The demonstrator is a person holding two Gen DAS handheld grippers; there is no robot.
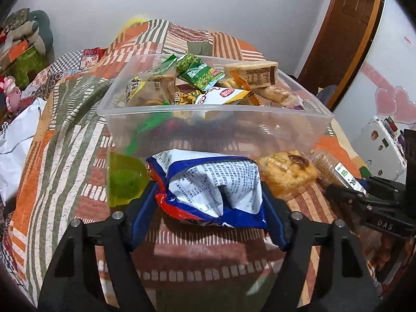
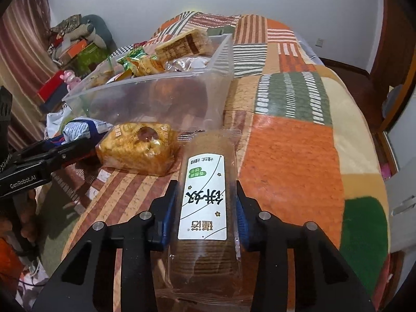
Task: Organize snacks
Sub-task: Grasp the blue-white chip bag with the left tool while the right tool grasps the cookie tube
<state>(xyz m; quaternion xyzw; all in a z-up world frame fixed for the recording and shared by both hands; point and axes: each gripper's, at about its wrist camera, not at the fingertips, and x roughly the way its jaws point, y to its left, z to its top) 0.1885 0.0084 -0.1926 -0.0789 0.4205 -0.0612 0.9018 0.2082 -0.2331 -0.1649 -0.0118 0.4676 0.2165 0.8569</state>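
A: How's the left gripper [image 1: 210, 197] set?
B: Low and pointing forward, its blue pads wide apart but pressed on both sides of what it holds.
A: And the right gripper [image 2: 206, 208]?
B: Also level and forward, jaws drawn in closer, pads clamped flat. Each gripper shows at the other's side.

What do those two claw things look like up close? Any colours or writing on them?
Both are matte black plastic with two long fingers, blue pads on the inner faces and round silver bolt heads at the joints. Seen from the side, the left gripper shows white "GenRobot.AI" lettering, and the right gripper has "DAS" embossed on its body. No cables or sleeves are visible.
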